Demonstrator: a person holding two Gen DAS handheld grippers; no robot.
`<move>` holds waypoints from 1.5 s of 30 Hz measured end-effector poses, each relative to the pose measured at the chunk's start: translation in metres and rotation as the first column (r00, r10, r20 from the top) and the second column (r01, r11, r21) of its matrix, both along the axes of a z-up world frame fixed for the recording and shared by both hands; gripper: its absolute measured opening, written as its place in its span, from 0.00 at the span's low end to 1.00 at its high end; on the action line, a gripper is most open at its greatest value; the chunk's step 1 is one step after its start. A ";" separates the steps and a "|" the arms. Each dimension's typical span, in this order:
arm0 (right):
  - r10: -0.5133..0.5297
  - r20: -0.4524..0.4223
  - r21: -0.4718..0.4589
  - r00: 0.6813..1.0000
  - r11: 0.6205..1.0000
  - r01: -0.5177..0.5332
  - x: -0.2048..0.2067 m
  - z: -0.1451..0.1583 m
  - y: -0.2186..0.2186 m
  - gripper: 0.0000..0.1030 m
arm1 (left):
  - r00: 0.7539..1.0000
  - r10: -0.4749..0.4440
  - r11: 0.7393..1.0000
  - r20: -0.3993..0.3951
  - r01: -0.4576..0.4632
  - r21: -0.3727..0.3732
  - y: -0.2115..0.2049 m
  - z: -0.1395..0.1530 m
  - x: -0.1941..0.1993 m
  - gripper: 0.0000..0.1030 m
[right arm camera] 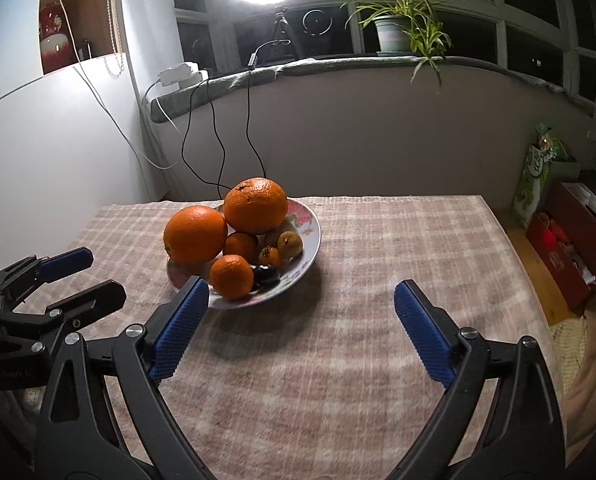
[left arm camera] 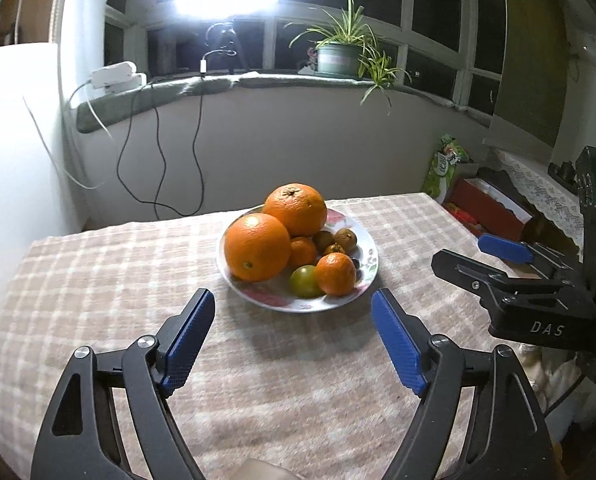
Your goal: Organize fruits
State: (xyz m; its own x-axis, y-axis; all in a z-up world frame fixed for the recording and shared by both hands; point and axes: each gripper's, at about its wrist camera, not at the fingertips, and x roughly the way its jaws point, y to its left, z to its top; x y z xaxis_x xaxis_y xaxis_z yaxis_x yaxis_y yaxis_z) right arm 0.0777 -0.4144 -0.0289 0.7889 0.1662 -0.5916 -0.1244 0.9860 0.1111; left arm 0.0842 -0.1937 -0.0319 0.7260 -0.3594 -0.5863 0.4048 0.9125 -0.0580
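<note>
Fingers wide on left gripper (left arm camera: 292,312) and right gripper (right arm camera: 302,304), both empty. Fruit heaped on plate (left arm camera: 362,240), mid-table. Big orange (left arm camera: 257,247): likely heavy, firm, rolls; grip across its middle.

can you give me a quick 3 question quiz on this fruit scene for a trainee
1. True or false: the left gripper holds an orange.
2. Where is all the fruit? A) in the plate B) on the checked cloth C) on the windowsill
3. Fill in: the small green fruit lies beside a small ____ fruit.

Key: 1 false, both the left and the right gripper are open and empty. 2 A. 3 orange.
</note>
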 end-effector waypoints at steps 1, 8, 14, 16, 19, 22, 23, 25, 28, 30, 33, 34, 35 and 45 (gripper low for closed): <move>-0.001 -0.001 -0.001 1.000 1.000 0.001 -0.001 0.000 0.000 0.93 | 1.000 0.001 1.000 0.000 -0.001 -0.001 0.001 0.000 -0.002 0.78; 0.004 0.007 -0.021 1.000 1.000 -0.004 -0.009 0.006 0.006 0.93 | 1.000 0.013 1.000 0.006 -0.013 -0.004 0.004 0.002 -0.011 0.78; 0.005 0.013 -0.034 1.000 0.999 -0.005 -0.012 0.008 0.011 0.93 | 1.000 0.023 1.000 0.011 -0.022 -0.016 0.009 0.004 -0.015 0.78; 0.006 0.013 -0.039 1.000 0.999 -0.006 -0.013 0.008 0.012 0.93 | 1.000 0.027 1.000 0.013 -0.027 -0.016 0.009 0.005 -0.016 0.78; 0.008 0.011 -0.036 1.000 0.999 -0.008 -0.013 0.008 0.013 0.93 | 1.000 0.028 0.999 0.012 -0.028 -0.020 0.011 0.005 -0.017 0.79; 0.008 0.012 -0.037 1.000 0.999 -0.008 -0.014 0.009 0.013 0.93 | 0.999 0.030 0.999 0.010 -0.030 -0.023 0.012 0.004 -0.017 0.79; 0.008 0.012 -0.036 1.000 0.999 -0.008 -0.014 0.009 0.013 0.93 | 1.000 0.030 0.999 0.009 -0.030 -0.024 0.012 0.005 -0.017 0.79; 0.008 0.012 -0.035 1.000 0.999 -0.008 -0.014 0.009 0.014 0.93 | 0.999 0.030 0.999 0.010 -0.030 -0.024 0.012 0.005 -0.016 0.79; 0.007 0.010 -0.036 1.000 0.999 -0.006 -0.014 0.009 0.014 0.93 | 0.999 0.032 0.999 0.013 -0.031 -0.027 0.014 0.005 -0.017 0.79; 0.008 0.009 -0.033 1.000 0.999 -0.008 -0.014 0.009 0.014 0.93 | 0.999 0.031 0.999 0.015 -0.031 -0.027 0.015 0.006 -0.017 0.78; 0.010 0.007 -0.038 1.000 0.999 -0.010 -0.015 0.010 0.016 0.93 | 0.999 0.032 0.999 0.016 -0.032 -0.030 0.015 0.006 -0.018 0.78; 0.011 0.006 -0.039 1.000 0.999 -0.011 -0.015 0.010 0.016 0.93 | 0.999 0.032 0.999 0.017 -0.032 -0.030 0.015 0.007 -0.018 0.79; 0.012 0.006 -0.040 1.000 0.999 -0.012 -0.015 0.010 0.017 0.93 | 0.999 0.032 0.999 0.017 -0.031 -0.030 0.016 0.007 -0.018 0.79; 0.010 0.001 -0.040 1.000 0.999 -0.010 -0.014 0.008 0.018 0.93 | 0.999 0.038 0.999 0.014 -0.037 -0.032 0.017 0.006 -0.017 0.79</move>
